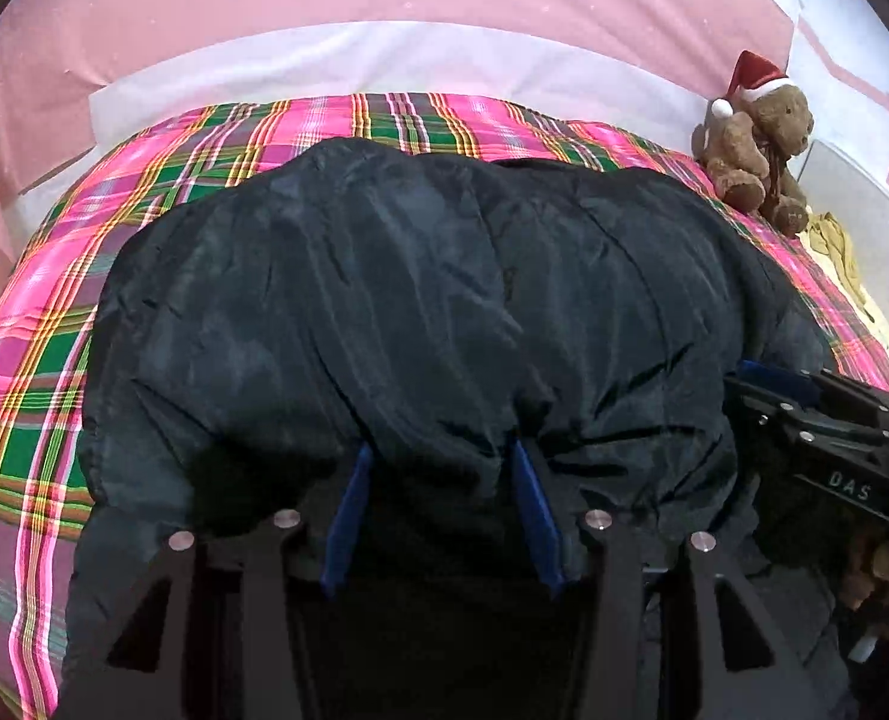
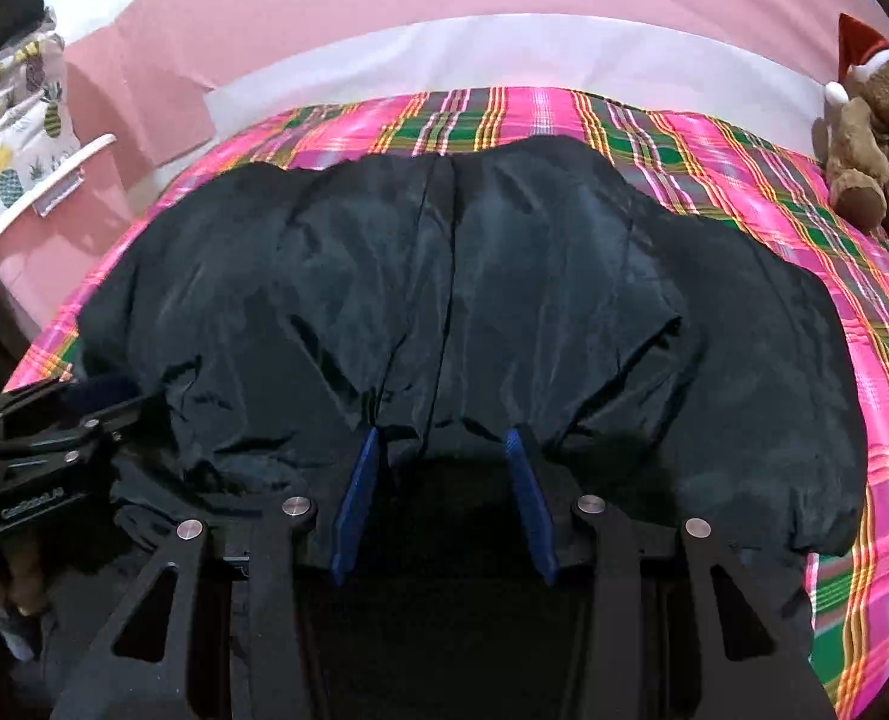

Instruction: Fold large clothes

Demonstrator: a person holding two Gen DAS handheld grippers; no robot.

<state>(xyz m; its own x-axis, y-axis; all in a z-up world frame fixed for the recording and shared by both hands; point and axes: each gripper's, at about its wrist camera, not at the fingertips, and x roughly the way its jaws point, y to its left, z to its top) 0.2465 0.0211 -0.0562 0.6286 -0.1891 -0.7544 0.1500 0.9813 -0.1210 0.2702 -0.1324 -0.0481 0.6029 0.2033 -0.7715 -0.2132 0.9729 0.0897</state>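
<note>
A large dark padded jacket point(image 1: 384, 300) lies spread over a pink and green plaid bed cover point(image 1: 24, 408). My left gripper point(image 1: 438, 450) is shut on a thick bunch of the jacket's near edge, and creases fan out from its blue pads point(image 1: 351, 504). My right gripper point(image 2: 438, 435) clamps the near edge of the jacket point(image 2: 444, 276) the same way, further right. Each gripper shows in the other's view: the right gripper point(image 1: 816, 420) at the right edge, the left gripper point(image 2: 42, 420) at the left edge. The fabric hides all the fingertips.
A brown teddy bear point(image 1: 756, 144) in a red Santa hat sits at the bed's far right corner, with a yellowish cloth point(image 1: 834, 240) beside it. A white band of bedding point(image 1: 384, 60) and a pink wall lie beyond. A pink bin point(image 2: 54, 222) and pineapple-print fabric point(image 2: 12, 138) stand left of the bed.
</note>
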